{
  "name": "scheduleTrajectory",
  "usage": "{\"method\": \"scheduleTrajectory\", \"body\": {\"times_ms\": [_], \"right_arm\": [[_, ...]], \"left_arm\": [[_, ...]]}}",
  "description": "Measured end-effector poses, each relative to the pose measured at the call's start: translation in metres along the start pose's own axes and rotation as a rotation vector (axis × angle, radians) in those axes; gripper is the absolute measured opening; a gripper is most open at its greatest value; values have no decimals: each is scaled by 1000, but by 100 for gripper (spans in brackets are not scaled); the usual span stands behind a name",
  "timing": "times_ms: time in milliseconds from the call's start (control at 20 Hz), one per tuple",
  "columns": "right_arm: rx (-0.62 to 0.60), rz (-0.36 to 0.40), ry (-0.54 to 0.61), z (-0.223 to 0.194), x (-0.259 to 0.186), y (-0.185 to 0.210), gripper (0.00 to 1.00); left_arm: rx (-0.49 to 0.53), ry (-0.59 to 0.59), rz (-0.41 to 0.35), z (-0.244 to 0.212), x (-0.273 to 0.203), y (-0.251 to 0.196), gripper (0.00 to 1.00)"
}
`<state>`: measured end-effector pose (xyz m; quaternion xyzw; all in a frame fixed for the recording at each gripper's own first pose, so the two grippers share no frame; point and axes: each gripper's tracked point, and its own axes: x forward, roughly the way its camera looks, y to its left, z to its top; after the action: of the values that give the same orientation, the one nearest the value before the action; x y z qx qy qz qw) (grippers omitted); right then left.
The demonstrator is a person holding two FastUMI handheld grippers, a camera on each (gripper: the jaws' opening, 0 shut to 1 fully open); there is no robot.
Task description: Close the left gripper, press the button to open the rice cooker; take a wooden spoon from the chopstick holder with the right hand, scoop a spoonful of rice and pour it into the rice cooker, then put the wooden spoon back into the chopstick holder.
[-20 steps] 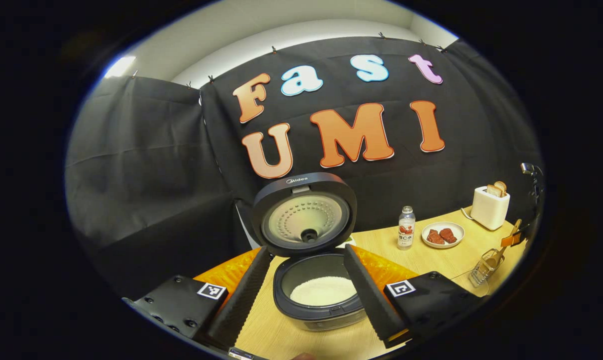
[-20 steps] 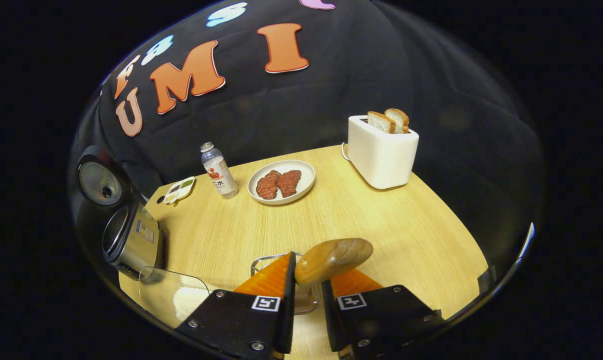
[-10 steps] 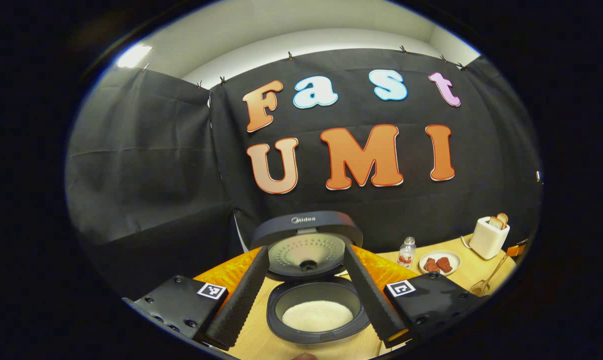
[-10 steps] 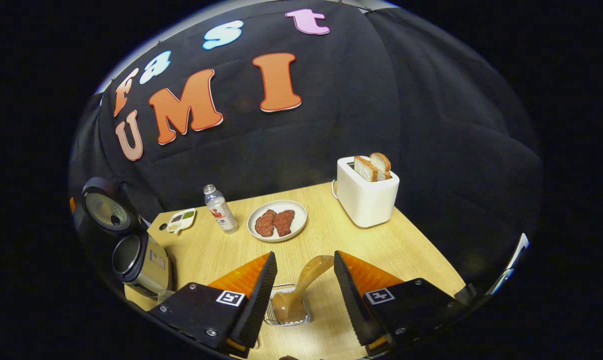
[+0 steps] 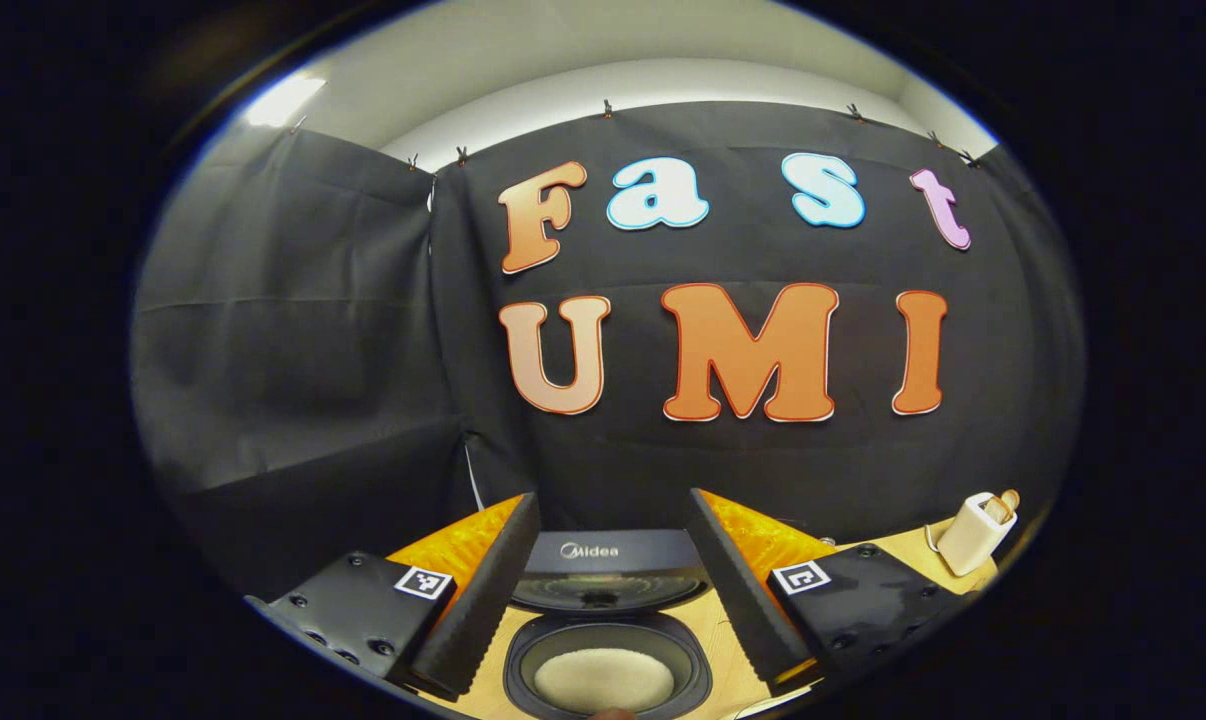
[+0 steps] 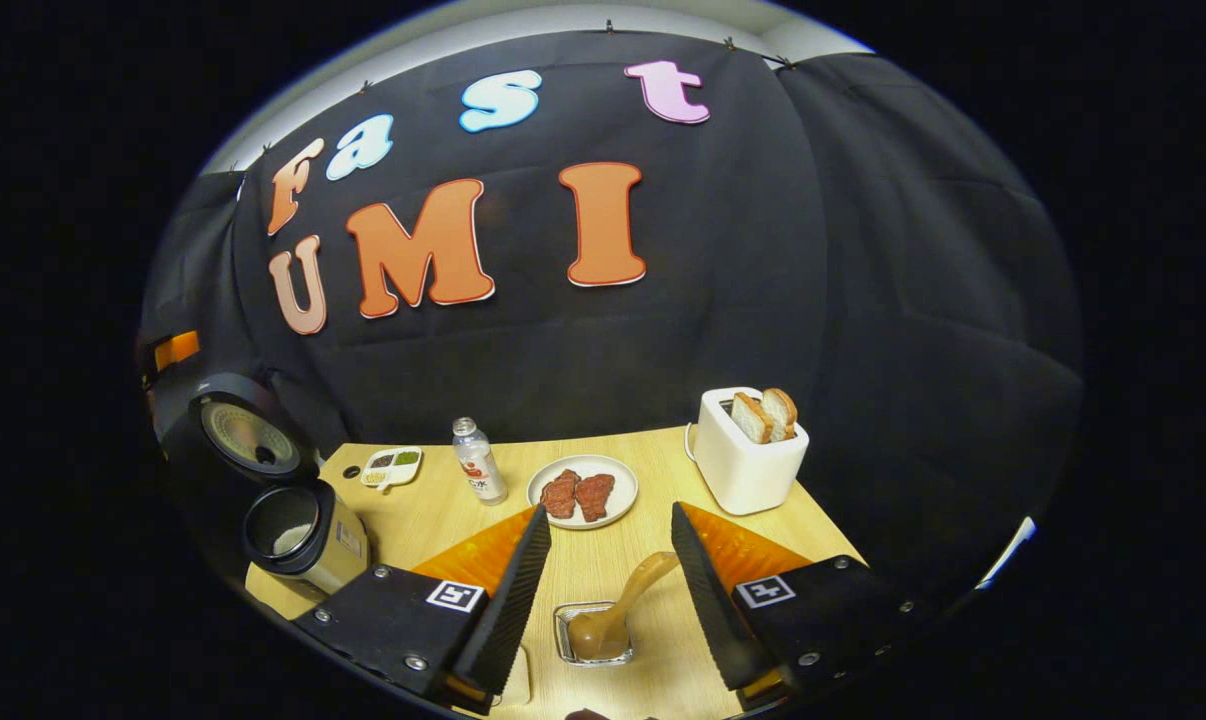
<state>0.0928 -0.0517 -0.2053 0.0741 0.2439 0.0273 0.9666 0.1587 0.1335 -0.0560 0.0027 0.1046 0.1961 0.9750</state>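
Wooden spoon (image 6: 613, 615) sits back in chopstick holder (image 6: 566, 640), so right gripper (image 6: 603, 580) hangs wide & empty above it; left gripper (image 5: 603, 575) wide over open rice cooker (image 5: 608, 660), job prob done.

Sharp, evenly lit frames, heavy fisheye bending at edges, ceiling light (image 5: 283, 100) glaring upper left.

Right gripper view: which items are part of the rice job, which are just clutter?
Job: rice cooker, lid up, rice inside; wooden spoon standing in the chopstick holder; right gripper, open, off the spoon.

Clutter: toaster with bread, plate of meat, bottle, small sauce dish.
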Motion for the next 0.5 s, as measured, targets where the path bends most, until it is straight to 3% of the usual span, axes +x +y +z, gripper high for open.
{"method": "scheduleTrajectory", "body": {"times_ms": [50,100,200,250,350,400,500], "right_arm": [[-14,-1,-2,3,-2,2,77],[-25,1,-4,5,-3,4,77],[-41,7,3,4,-6,10,77],[-52,5,9,3,-6,11,77],[-63,0,15,4,-6,13,77],[-60,4,13,4,-7,16,77],[-56,9,14,4,-8,20,77]], "left_arm": [[-4,29,11,-5,13,-1,100],[-4,54,21,-9,23,-2,94],[13,103,37,-23,41,-5,94],[24,127,42,-29,48,-5,100],[34,191,49,-50,62,-3,100],[47,189,66,-52,66,1,94],[52,198,62,-59,75,4,100]]}}
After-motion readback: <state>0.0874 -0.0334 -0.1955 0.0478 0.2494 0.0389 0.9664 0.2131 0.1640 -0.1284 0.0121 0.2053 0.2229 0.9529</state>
